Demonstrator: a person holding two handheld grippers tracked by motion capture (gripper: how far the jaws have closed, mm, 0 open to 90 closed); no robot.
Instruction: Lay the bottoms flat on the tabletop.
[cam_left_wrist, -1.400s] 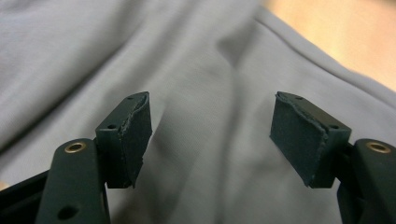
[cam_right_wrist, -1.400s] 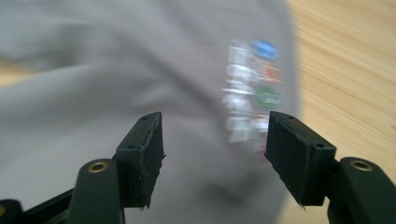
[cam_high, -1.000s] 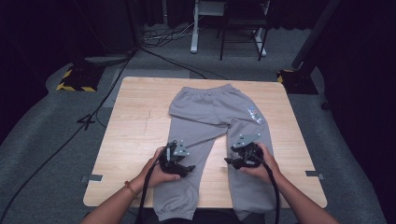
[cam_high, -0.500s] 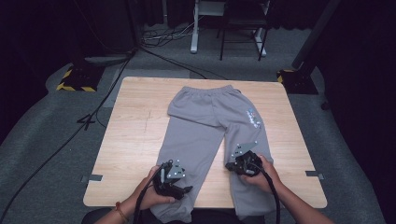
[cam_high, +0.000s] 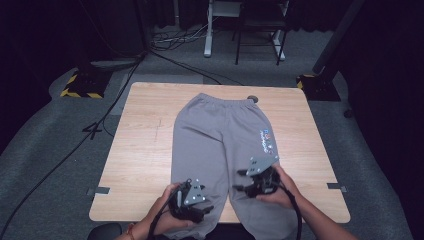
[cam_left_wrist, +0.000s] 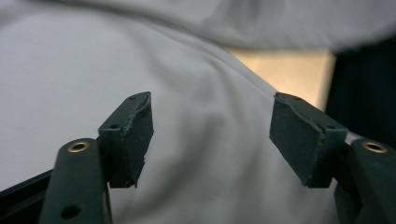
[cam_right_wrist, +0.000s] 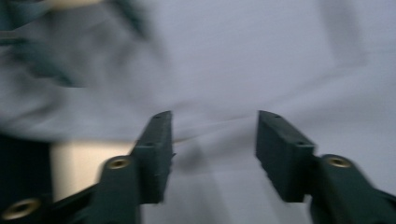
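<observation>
table (cam_high: 145, 150): wooden, with the sweatpants lying flat on it, ahead of both sets of jaws.
sweatpants (cam_high: 220, 140): grey, long axis running from the waistband at the far edge to the leg ends at the near edge, by the person.
right gripper (cam_high: 245, 181): over the right leg's inner edge; jaws have just been opening, cloth beneath them, nothing pinched.
left gripper (cam_high: 206, 210): over the left leg's end at the near edge; jaws spread wide, cloth just ahead, not gripped.
nearer hand: judged the left, lying closest to a leg end.
</observation>
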